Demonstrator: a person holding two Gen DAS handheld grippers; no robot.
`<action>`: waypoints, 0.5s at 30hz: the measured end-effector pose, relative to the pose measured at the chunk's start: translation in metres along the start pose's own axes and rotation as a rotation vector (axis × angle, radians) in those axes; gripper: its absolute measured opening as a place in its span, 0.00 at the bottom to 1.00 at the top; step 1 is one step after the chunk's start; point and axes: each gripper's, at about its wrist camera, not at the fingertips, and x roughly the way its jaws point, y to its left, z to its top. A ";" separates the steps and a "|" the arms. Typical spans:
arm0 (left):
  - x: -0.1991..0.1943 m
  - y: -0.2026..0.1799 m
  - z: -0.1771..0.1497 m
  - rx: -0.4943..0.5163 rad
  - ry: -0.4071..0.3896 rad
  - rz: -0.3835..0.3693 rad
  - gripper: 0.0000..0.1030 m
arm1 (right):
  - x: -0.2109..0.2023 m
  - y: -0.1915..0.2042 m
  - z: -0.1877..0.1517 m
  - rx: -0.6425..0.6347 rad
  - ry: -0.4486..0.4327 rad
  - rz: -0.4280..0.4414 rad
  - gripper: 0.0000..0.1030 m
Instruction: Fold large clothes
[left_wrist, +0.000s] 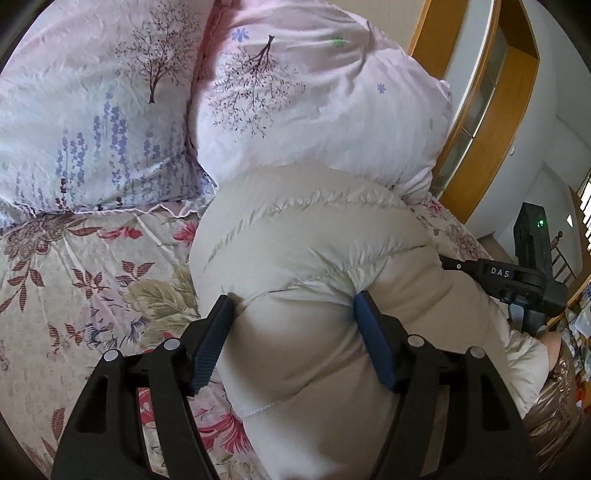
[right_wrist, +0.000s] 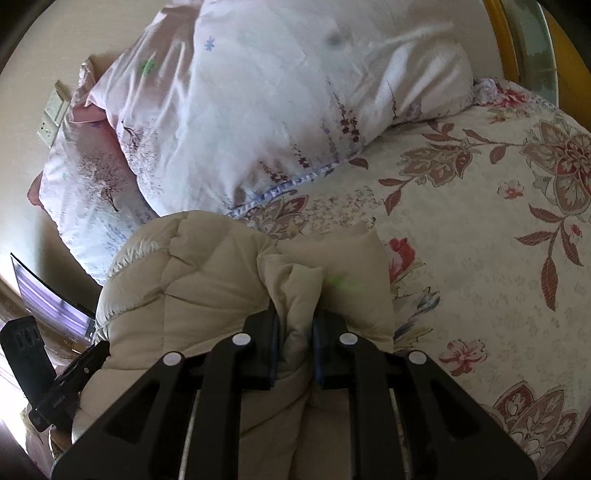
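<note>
A puffy beige down jacket (left_wrist: 306, 240) lies bunched on the flowered bedspread (left_wrist: 74, 280). My left gripper (left_wrist: 293, 310) straddles a thick quilted bulge of it, jaws wide, both blue pads (left_wrist: 369, 332) pressing into the fabric. In the right wrist view, my right gripper (right_wrist: 295, 321) is shut on a narrow upright fold of the jacket (right_wrist: 192, 266). The right gripper's tip also pokes into the jacket's right side in the left wrist view (left_wrist: 448, 263). The left gripper's body shows at the lower left of the right wrist view (right_wrist: 74, 373).
Two pale floral pillows (left_wrist: 92, 110) (left_wrist: 314, 110) lie just beyond the jacket; one pillow (right_wrist: 277, 110) fills the top of the right wrist view. A wooden frame (left_wrist: 491, 122) stands at the right. Shiny bronze fabric (left_wrist: 554, 406) shows at the lower right. The bedspread (right_wrist: 480, 221) stretches right.
</note>
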 end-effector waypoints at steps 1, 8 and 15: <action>0.003 0.001 0.000 0.000 0.006 -0.004 0.68 | 0.002 -0.002 0.000 0.005 0.005 -0.003 0.14; 0.024 0.002 0.000 -0.002 0.061 -0.023 0.69 | 0.010 -0.013 -0.001 0.047 0.038 -0.014 0.13; 0.037 -0.003 0.002 0.035 0.110 0.002 0.71 | 0.014 -0.019 -0.003 0.083 0.058 -0.025 0.13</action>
